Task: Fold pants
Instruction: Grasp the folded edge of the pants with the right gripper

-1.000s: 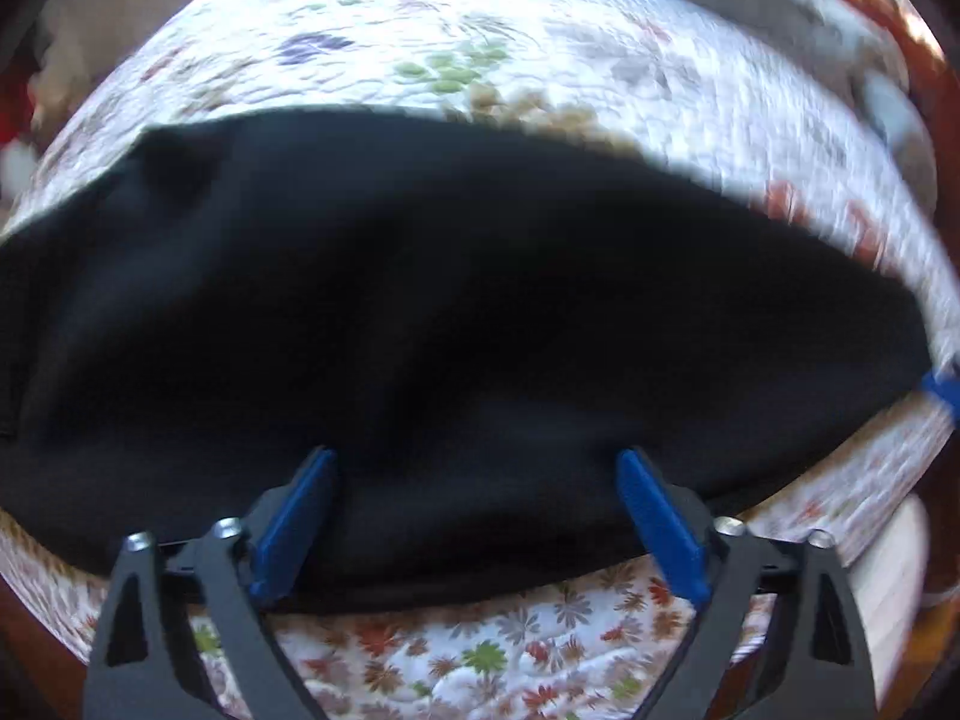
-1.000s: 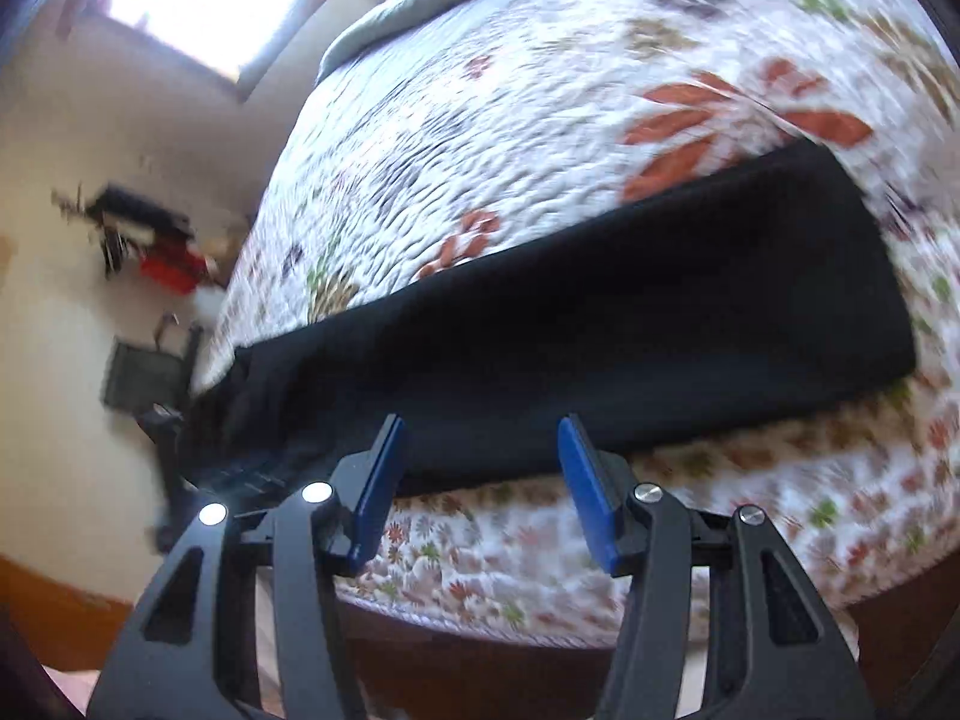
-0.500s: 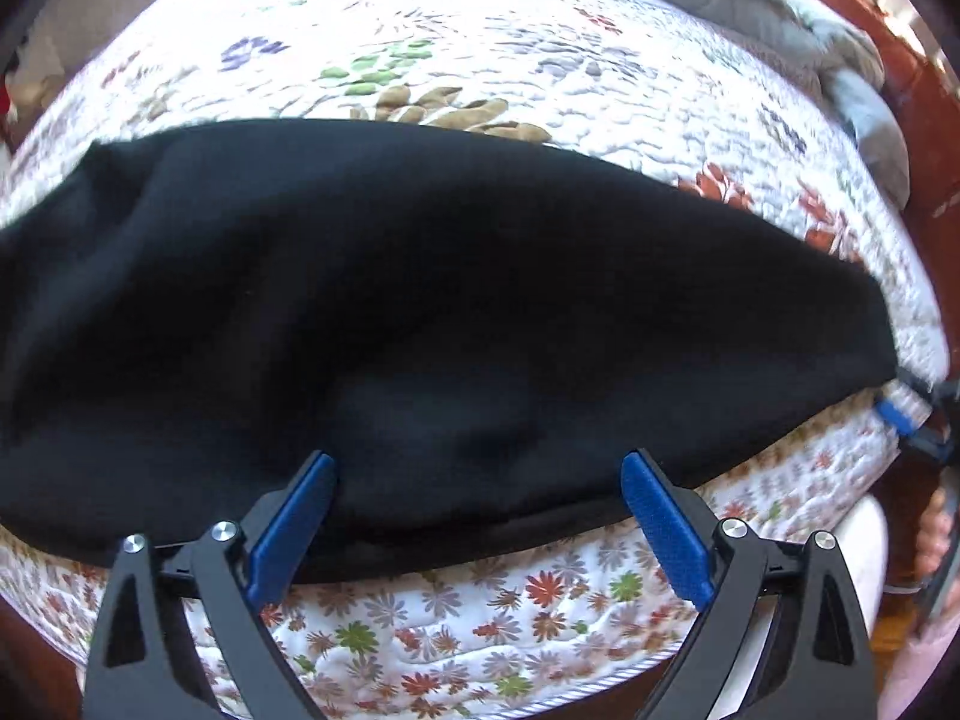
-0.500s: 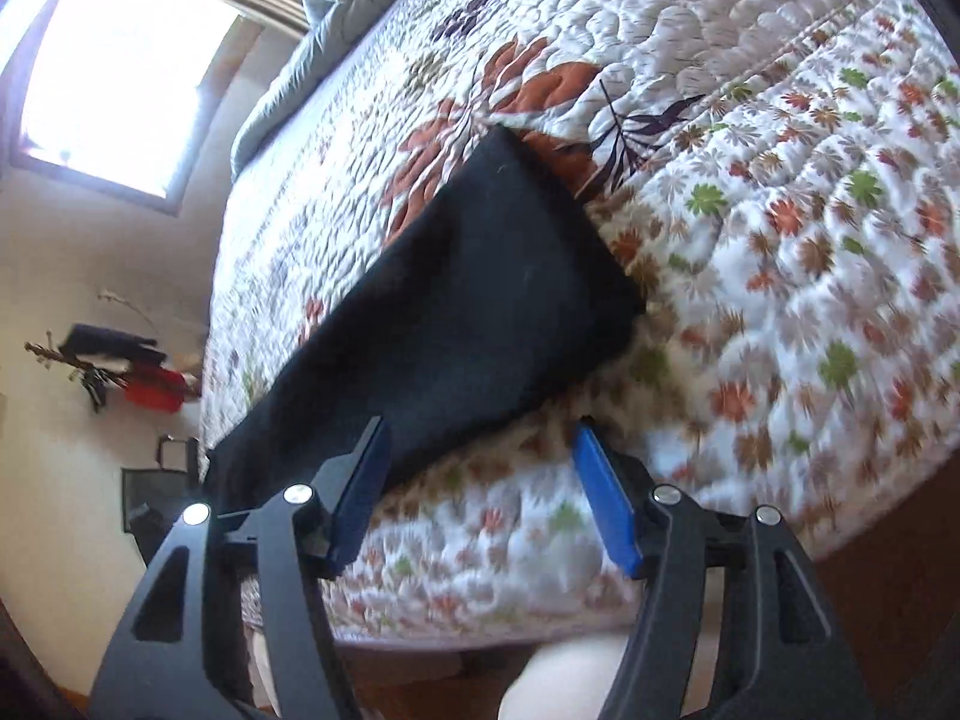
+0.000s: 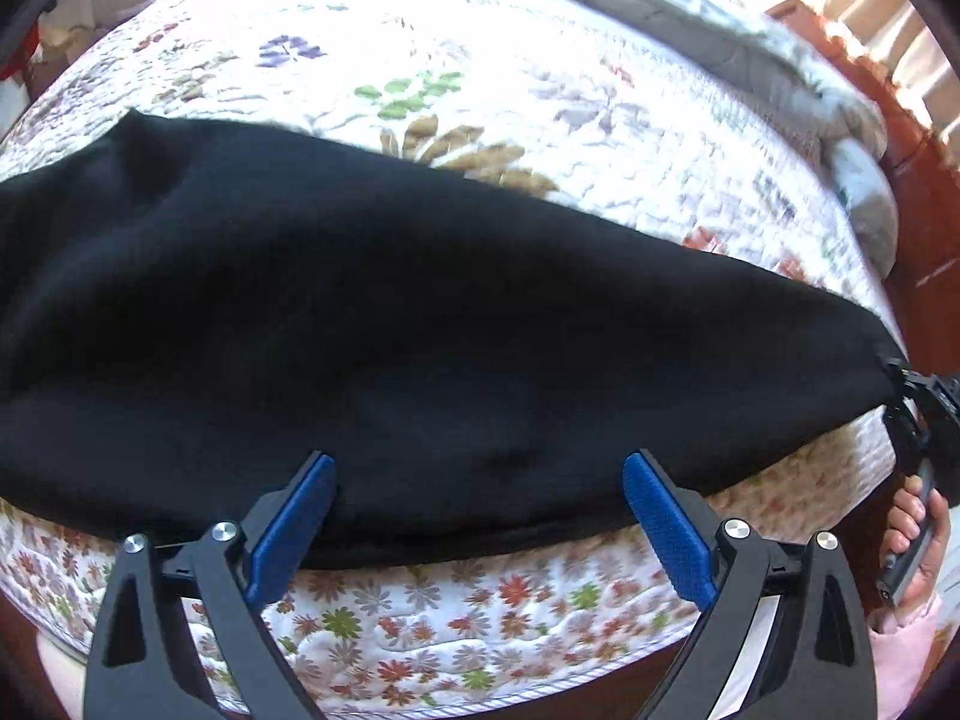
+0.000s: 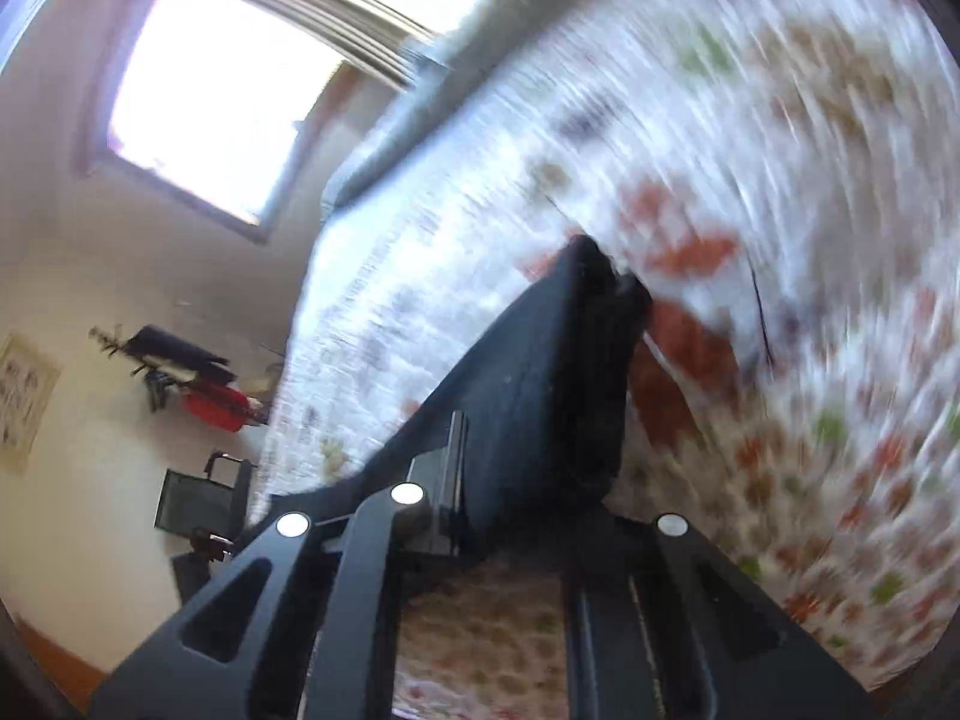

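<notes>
Black pants [image 5: 420,330] lie lengthwise across a floral quilt [image 5: 540,120] on a bed. My left gripper [image 5: 478,461] hovers open over their near edge, its blue pads [image 5: 294,528] wide apart with nothing pinched. In the right wrist view my right gripper [image 6: 528,468] is shut on the end of the pants [image 6: 540,360], and the cloth bunches up from its jaws. The left wrist view also catches this right gripper [image 5: 918,396] at the pants' far right tip, with a hand [image 5: 912,516] holding it.
A grey blanket [image 5: 780,72] lies along the bed's far side, with reddish wood [image 5: 924,228] beyond it. The right wrist view shows a bright window [image 6: 222,90], a coat rack with a red bag [image 6: 204,396] and a black chair [image 6: 198,498] by the wall.
The right gripper slid along the pants to their end and shut on the cloth, which now rises from the quilt. The left gripper stayed open over the near edge, tilting slightly.
</notes>
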`<action>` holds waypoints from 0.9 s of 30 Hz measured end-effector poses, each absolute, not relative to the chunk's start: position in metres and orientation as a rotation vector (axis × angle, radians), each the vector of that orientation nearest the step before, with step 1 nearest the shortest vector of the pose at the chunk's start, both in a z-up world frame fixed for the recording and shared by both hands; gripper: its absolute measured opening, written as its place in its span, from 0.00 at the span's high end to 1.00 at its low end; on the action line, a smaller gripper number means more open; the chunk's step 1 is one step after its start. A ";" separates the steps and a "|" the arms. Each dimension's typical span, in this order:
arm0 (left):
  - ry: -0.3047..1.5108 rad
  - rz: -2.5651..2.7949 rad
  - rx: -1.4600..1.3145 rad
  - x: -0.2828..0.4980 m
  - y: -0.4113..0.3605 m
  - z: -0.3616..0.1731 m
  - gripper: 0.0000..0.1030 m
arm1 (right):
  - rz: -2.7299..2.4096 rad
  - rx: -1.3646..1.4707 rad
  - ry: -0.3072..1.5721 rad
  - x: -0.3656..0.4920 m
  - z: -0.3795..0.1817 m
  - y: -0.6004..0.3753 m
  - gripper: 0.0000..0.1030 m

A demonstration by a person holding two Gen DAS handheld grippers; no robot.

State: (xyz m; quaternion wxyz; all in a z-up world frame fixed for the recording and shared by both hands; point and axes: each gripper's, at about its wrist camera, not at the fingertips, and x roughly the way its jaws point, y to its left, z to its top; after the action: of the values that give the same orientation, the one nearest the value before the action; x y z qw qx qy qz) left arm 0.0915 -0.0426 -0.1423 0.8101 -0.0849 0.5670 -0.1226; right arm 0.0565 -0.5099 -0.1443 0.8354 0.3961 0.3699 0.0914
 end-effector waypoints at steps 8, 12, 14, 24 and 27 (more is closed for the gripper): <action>1.227 -0.256 -0.118 0.093 -0.053 -0.163 0.06 | -0.002 0.700 0.936 0.064 -0.177 -0.534 0.92; 1.195 -0.259 -0.004 0.086 -0.067 -0.162 0.05 | -0.028 0.747 0.972 0.059 -0.210 -0.533 0.80; 1.196 -0.262 -0.028 0.085 -0.064 -0.161 0.05 | -0.031 0.760 0.962 0.051 -0.204 -0.536 0.68; 1.204 -0.267 -0.109 0.083 -0.060 -0.155 0.05 | -0.096 0.632 0.885 0.028 -0.156 -0.557 0.31; 1.202 -0.271 -0.094 0.081 -0.065 -0.155 0.05 | -0.061 0.574 0.916 0.054 -0.156 -0.559 0.31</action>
State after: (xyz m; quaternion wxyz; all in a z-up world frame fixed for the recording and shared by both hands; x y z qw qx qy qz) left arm 0.0807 -0.0650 -0.1550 0.8151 -0.0440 0.5634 -0.1272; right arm 0.0541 -0.5587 -0.1559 0.8571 0.2733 0.4358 -0.0291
